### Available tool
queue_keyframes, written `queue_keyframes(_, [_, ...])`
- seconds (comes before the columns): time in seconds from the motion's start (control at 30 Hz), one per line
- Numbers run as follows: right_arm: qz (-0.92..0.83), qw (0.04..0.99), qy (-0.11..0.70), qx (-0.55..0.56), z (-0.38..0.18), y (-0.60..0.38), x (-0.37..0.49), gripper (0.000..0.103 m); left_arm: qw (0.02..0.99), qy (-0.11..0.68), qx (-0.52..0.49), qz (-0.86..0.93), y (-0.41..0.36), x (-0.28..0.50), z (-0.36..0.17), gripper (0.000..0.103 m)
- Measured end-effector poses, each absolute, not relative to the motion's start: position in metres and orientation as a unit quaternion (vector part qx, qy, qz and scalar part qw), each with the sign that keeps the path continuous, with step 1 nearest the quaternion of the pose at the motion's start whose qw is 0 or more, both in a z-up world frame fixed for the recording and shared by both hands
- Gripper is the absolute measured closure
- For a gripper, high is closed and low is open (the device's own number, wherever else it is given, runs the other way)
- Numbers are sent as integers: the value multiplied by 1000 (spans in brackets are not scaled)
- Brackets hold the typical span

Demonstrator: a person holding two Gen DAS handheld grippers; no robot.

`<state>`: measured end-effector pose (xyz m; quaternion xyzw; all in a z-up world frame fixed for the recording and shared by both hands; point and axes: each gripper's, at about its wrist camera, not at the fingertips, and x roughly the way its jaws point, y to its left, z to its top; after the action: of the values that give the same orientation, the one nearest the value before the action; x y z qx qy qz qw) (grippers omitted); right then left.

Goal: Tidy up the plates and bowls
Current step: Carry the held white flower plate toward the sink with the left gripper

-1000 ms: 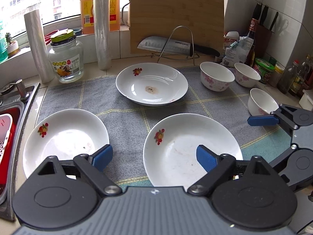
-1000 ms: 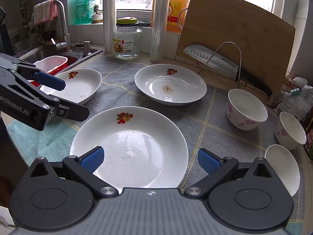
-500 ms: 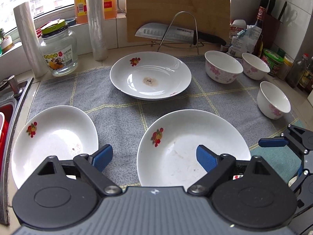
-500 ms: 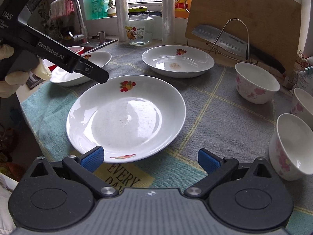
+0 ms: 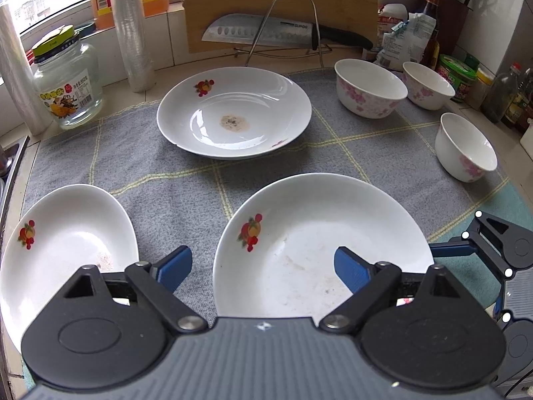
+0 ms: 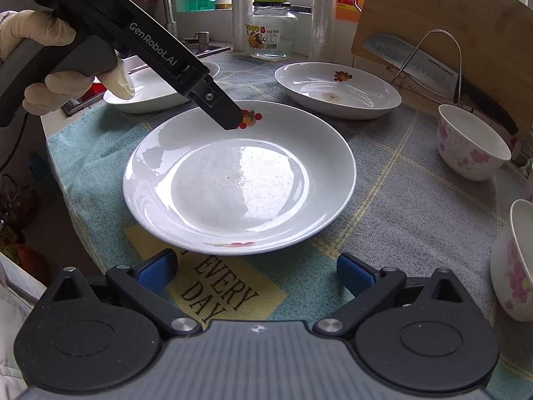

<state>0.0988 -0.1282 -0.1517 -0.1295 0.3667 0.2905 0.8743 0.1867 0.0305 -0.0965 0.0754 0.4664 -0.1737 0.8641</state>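
Note:
Three white plates with a red fruit print lie on a grey cloth: a near plate [image 5: 319, 233] [image 6: 240, 176], a left plate [image 5: 66, 243] [image 6: 150, 90] and a far plate [image 5: 233, 110] [image 6: 336, 90] with a brown stain. Three white bowls with pink flowers stand at the right: [image 5: 369, 86] [image 6: 469, 143], [image 5: 428, 85], [image 5: 466, 146] [image 6: 513, 260]. My left gripper [image 5: 263, 268] is open and empty above the near plate's left rim. My right gripper [image 6: 255, 273] is open and empty, low in front of the near plate's front edge.
A knife [image 5: 283, 31] rests on a wire rack before a wooden cutting board [image 5: 279, 3]. A glass jar [image 5: 65, 80], plastic rolls and oil bottles stand at the back left. Sauce bottles and packets crowd the back right. A sink [image 6: 206, 43] lies left.
Both grippers have pulled back toward the counter's front edge and dropped lower. The plates and bowls have not moved. Both grippers stay open.

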Motion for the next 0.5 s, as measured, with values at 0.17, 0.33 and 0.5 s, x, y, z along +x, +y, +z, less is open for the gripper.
queue_keyframes(0.17, [291, 872, 365, -144, -154, -122, 100, 0, 859, 470, 84, -183, 28, 195, -99, 11])
queue_keyframes(0.33, [289, 873, 365, -142, -154, -121, 101, 0, 854, 473, 98, -191, 23, 204, -103, 14])
queue_keyframes(0.5, [286, 875, 365, -141, -154, -120, 101, 0, 847, 481, 103, -201, 18, 214, -109, 20])
